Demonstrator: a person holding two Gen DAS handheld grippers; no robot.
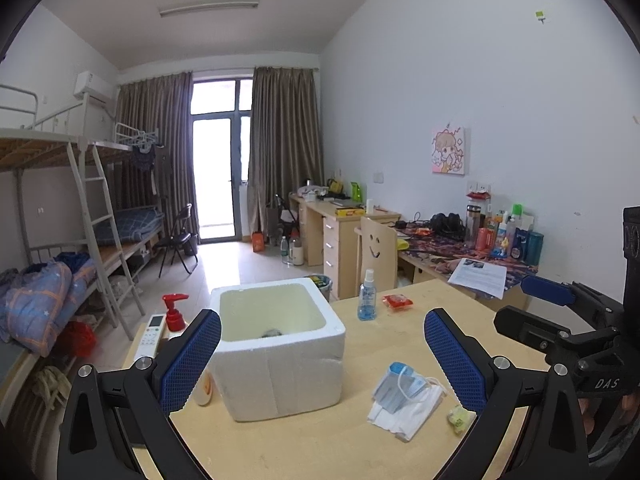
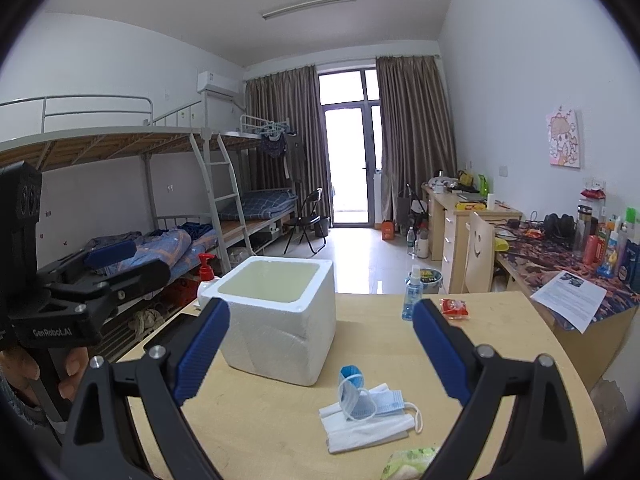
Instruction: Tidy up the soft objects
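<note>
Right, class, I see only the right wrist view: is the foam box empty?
Observer: No; the left wrist view shows a small dark object on the foam box floor.
Operator: Anything beside the red pump bottle?
Observer: A white remote control lies just left of it.
Operator: Anything else hidden?
Observer: A white-and-orange item sits by the box's near-left corner.
</note>
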